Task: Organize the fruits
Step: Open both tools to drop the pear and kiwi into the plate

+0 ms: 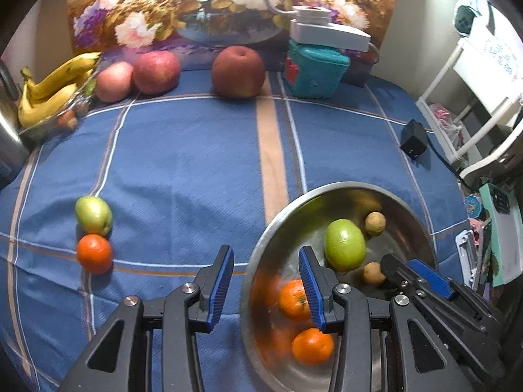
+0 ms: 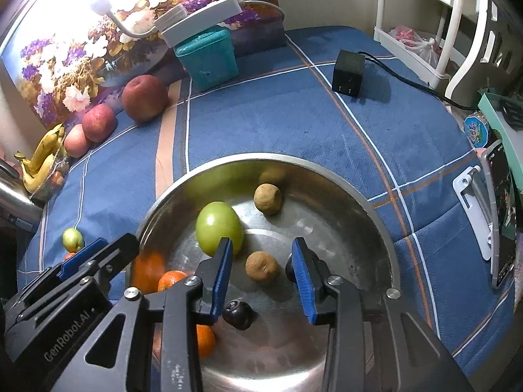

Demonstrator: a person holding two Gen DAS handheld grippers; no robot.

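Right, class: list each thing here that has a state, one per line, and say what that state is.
Left gripper: open, astride the bowl rim, pressing nothing.
Right gripper: open over the bowl, holding nothing.
Bowl: upright, holding fruit.
Dark fruit: loose in the bowl, below the right gripper.
Teal box: lid on.
Lamp: lit.

The right gripper [image 2: 261, 277] hangs over the steel bowl [image 2: 376, 202], jaws apart and gripping nothing. A dark plum [image 2: 238, 313] lies just below them. A green fruit [image 2: 219, 223] sits at eleven o'clock, two brown fruits [image 2: 267, 198] near noon, oranges [image 2: 171, 281] at nine.
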